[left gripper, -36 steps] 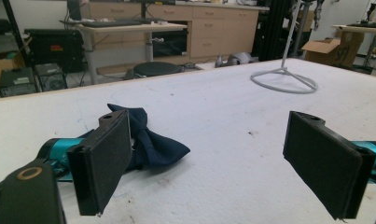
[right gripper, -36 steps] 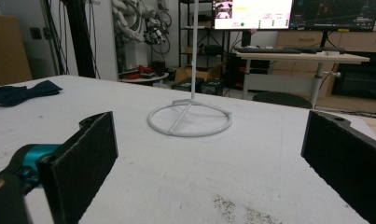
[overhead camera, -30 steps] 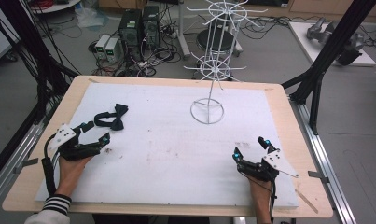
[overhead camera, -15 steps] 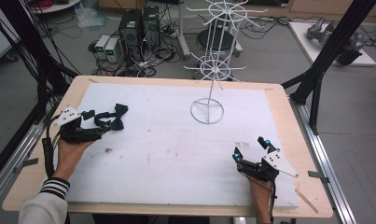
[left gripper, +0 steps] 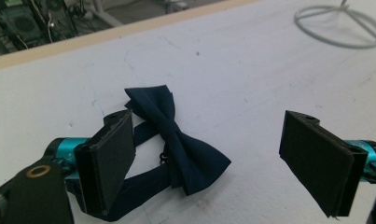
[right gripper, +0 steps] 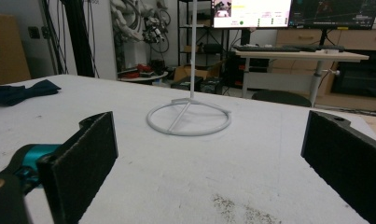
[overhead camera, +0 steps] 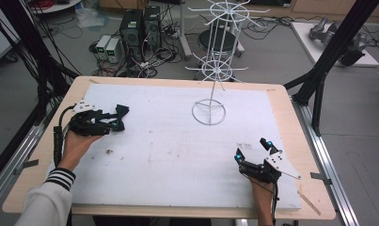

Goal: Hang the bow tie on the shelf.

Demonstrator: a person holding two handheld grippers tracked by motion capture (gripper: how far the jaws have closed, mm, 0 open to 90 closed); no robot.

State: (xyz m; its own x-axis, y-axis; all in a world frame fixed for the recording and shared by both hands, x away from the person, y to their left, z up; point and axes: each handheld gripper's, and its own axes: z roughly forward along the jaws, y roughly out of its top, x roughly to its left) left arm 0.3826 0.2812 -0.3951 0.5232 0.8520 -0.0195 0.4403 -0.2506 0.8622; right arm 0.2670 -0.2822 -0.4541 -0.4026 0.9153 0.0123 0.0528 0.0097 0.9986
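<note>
A dark navy bow tie [left gripper: 176, 140] with its strap lies flat on the white table cover, at the far left in the high view [overhead camera: 119, 117]. My left gripper [overhead camera: 107, 123] hovers over it, open, with the bow between the two black jaws [left gripper: 213, 163]; the left pad sits over the strap. A white wire display rack [overhead camera: 218, 70] stands at the back middle on a ring base [right gripper: 189, 117]. My right gripper [overhead camera: 254, 151] rests open near the front right edge, facing the rack base [right gripper: 209, 172], nothing between its pads. The bow tie [right gripper: 20, 91] lies far left in the right gripper view.
The white cover [overhead camera: 177, 155] lies on a wooden table [overhead camera: 46, 141]. Dark crumbs [overhead camera: 107, 151] mark the sheet near the left hand. Black frame posts [overhead camera: 328, 56] stand at the right, cables and computer boxes [overhead camera: 140, 28] on the floor behind.
My left gripper has travelled away from the front left toward the back and now stands over the bow tie. The right gripper has stayed still.
</note>
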